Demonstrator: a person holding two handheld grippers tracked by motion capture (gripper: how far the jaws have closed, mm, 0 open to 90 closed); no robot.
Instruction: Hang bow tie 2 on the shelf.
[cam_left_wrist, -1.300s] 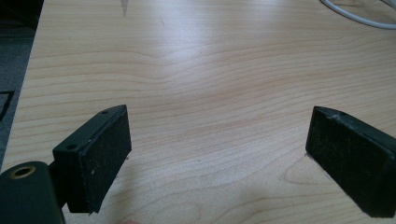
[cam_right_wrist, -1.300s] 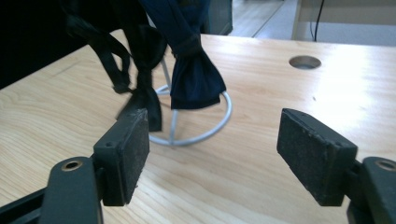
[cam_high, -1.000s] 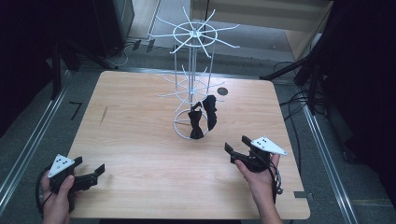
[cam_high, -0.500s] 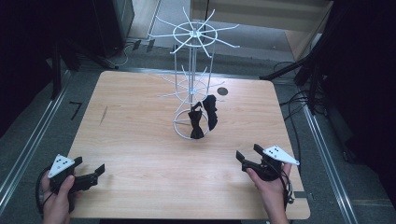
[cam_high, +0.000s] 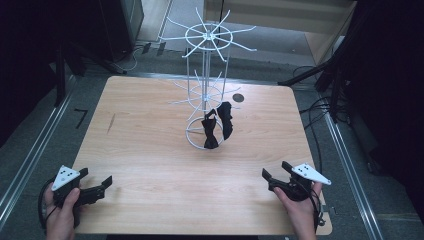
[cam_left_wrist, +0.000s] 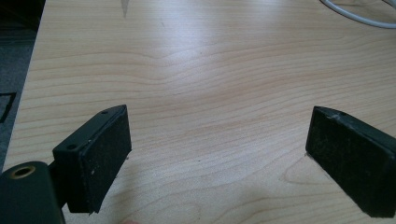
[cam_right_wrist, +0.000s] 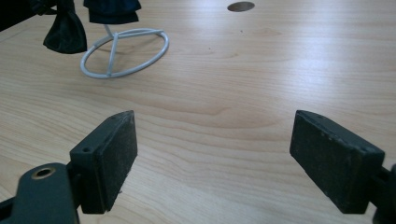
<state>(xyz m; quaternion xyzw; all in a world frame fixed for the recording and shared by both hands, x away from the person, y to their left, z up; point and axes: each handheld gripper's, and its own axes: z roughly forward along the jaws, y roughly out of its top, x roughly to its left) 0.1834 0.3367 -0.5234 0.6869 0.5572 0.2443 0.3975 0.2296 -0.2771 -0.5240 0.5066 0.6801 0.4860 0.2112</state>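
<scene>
Item under inspection: two black fabric bow ties (cam_high: 218, 126) hanging on a white wire display rack (cam_high: 206, 95).
Appearance: dark, matt cloth, pinched at the middle, with flared ends; one hangs lower and nearer the ring base, the other just beside it, slightly higher. In the right gripper view the lower ends of the bow ties (cam_right_wrist: 65, 32) show at the upper left, above the rack's ring base (cam_right_wrist: 125, 51).
Rack: upright central rod, spoked top ring, a second tier of short arms, round wire foot resting on the table.
Location: centre of the pale wood-grain table (cam_high: 150, 150), well apart from both grippers.
Left gripper (cam_high: 95, 187): near the table's front left corner, jaws spread wide, bare wood between the pads (cam_left_wrist: 105, 154).
Right gripper (cam_high: 276, 176): near the front right edge, jaws spread wide and just been opening further; nothing between them, bare wood between the pads (cam_right_wrist: 116, 154).
Other: small dark round hole (cam_high: 238, 97) in the tabletop behind the rack.
</scene>
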